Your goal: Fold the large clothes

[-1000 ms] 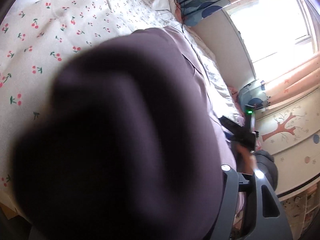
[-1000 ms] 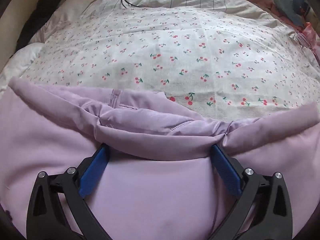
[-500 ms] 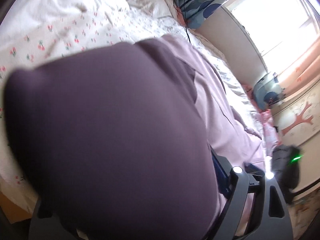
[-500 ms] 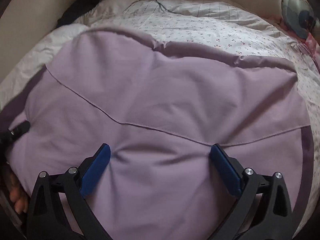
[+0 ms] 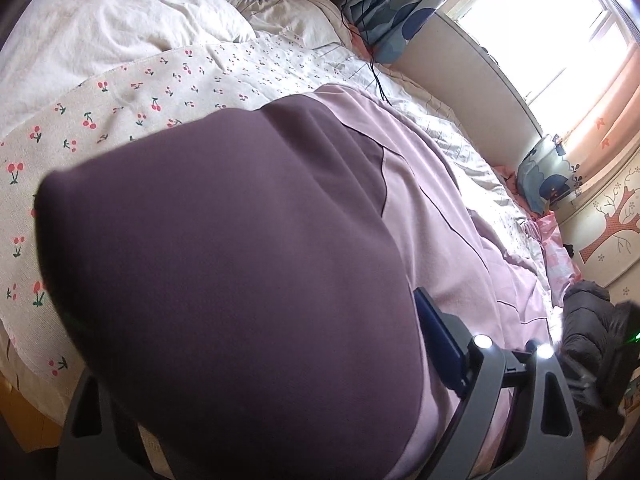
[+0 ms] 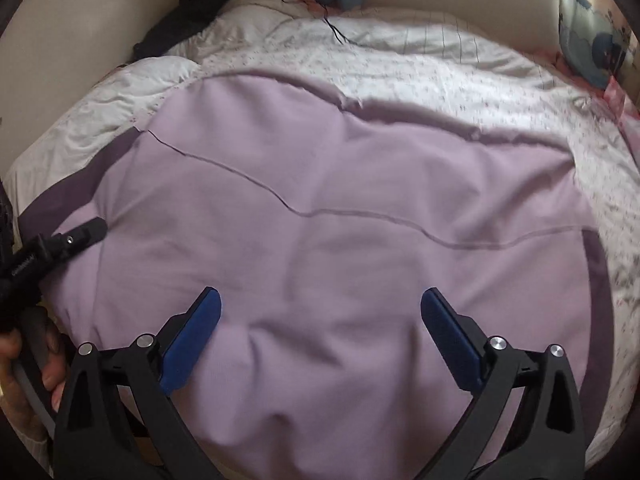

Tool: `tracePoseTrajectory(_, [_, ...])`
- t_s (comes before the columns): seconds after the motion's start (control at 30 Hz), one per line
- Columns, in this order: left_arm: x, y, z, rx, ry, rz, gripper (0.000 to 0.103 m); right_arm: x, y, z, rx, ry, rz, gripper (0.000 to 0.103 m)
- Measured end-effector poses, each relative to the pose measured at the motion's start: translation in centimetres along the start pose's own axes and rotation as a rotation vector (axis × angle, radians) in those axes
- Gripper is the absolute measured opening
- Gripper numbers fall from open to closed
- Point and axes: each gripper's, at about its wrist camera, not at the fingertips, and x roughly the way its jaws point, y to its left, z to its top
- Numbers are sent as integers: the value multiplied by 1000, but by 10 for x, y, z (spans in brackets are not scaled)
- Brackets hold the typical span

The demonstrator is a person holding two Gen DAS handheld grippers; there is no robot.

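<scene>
Already your lilac garment (image 6: 340, 208) lies spread across the bed (image 6: 460, 64), filling the middle of the right wrist view, its far edge reaching the upper centre of the frame and a dark purple band showing down the right side and at the left edge. One fold looks done, judging by the doubled edge and the seam running across the middle; the cloth is flat but not smooth, with puckers bunched at the lower centre between your right gripper (image 6: 320, 320). Its blue fingers (image 6: 192, 340) stand wide apart above the fabric, pinching nothing.

Your left gripper (image 5: 400, 360) shows in its own view mostly as one blue finger (image 5: 440, 344) at the lower right; a dark purple part of the garment fills the lower left of that frame right up against the lens and hides the other finger. The jaws have just been opening, and they now look spread with the cloth lying between them rather than pinched, though the hidden side leaves this uncertain. In the right wrist view that gripper pokes in from the left edge onto the garment, with your hand (image 6: 24, 364) below it.

What is left, by the look of it: the piece is too wide to be called folded. Expect at least one more fold across, then smoothing the wrinkles nearest you. The cherry-print sheet (image 5: 132, 100) in the upper left of the left view stays uncovered.
</scene>
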Motion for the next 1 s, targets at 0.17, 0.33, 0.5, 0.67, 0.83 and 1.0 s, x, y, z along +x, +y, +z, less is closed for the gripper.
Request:
tracePoseTrajectory(0.17, [-2, -1, 0, 26, -7, 11, 86, 11, -9, 49, 31, -34, -34, 97])
tracePoseTrajectory(0.33, [-5, -5, -3, 92, -34, 45, 86, 67, -32, 91, 127, 16, -100, 97])
tracePoseTrajectory(0.5, [-11, -14, -4, 171, -78, 75, 87, 119, -41, 80, 174, 116, -120, 97])
tracePoseTrajectory(0.67, [-10, -13, -3, 168, -75, 88, 88, 82, -38, 74, 148, 100, -28, 97])
tracePoseTrajectory(0.83, [-11, -15, -2, 176, -80, 93, 90, 19, -16, 34, 67, -3, -39, 97])
tracePoseTrajectory(1.0, [-2, -4, 4, 83, -33, 30, 96, 27, -6, -12, -22, 33, -77, 97])
